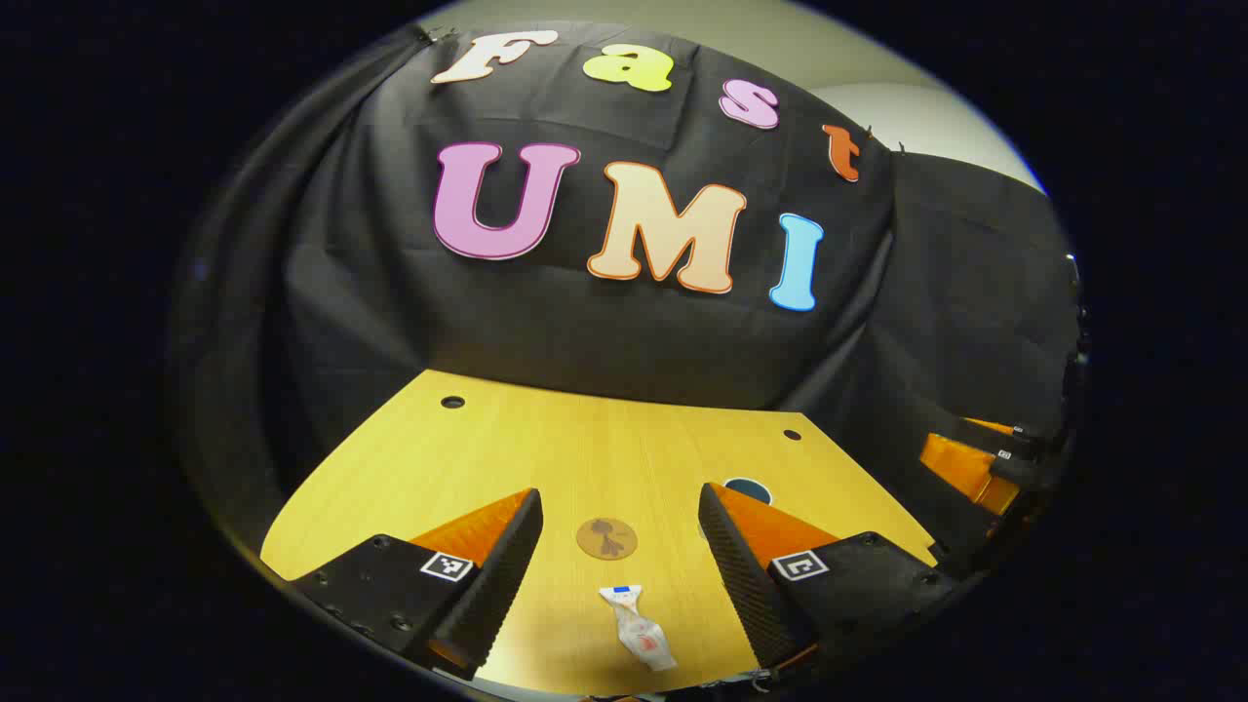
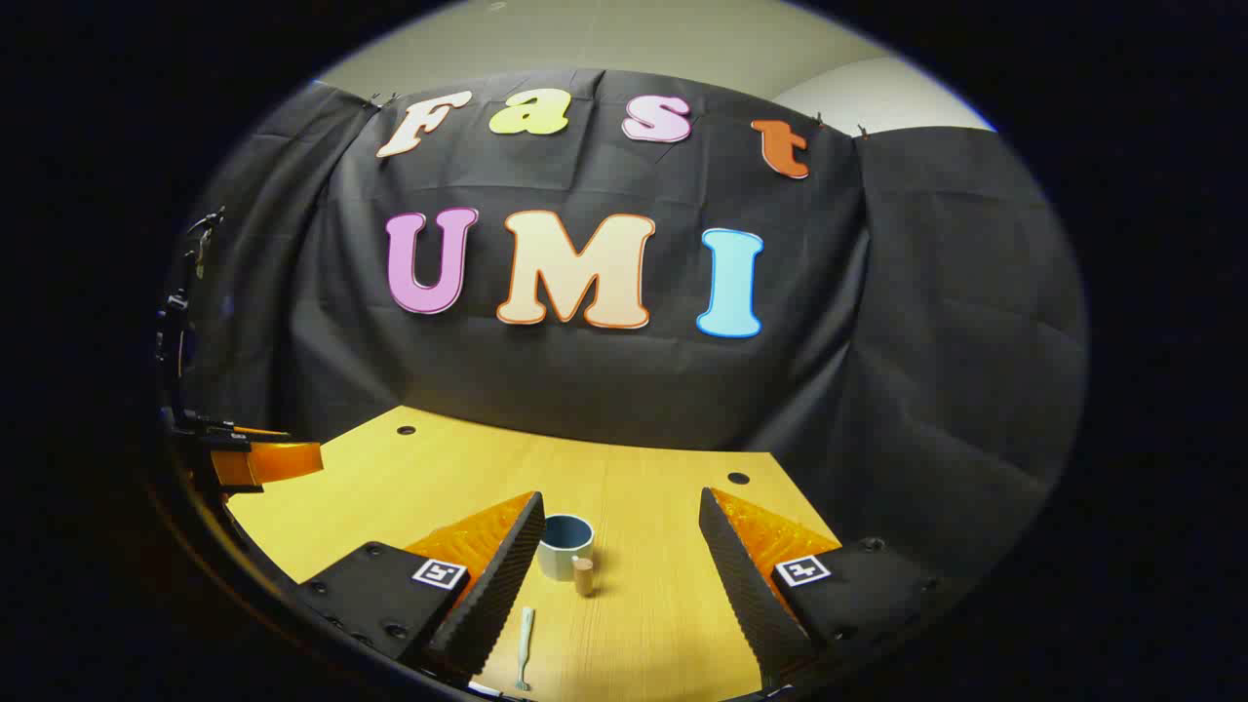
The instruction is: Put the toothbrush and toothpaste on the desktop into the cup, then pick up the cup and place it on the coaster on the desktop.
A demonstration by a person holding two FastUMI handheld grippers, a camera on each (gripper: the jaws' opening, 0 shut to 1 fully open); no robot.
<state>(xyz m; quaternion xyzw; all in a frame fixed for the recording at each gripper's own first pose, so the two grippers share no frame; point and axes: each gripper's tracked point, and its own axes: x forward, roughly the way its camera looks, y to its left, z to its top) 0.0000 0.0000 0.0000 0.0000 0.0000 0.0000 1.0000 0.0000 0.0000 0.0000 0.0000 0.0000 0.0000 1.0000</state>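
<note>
In the left gripper view, a white toothpaste tube lies on the wooden desktop between my left gripper's open fingers. A round brown coaster lies just beyond it. The cup's dark rim peeks out behind the right finger. In the right gripper view, a blue-grey cup stands upright near the left finger of my open right gripper. A pale toothbrush lies flat in front of the cup, close to that finger. Neither gripper holds anything.
A small brown cylinder stands right beside the cup. The other gripper shows at the far right of the left gripper view and at the far left of the right gripper view. Black cloth walls off the desk's back edge.
</note>
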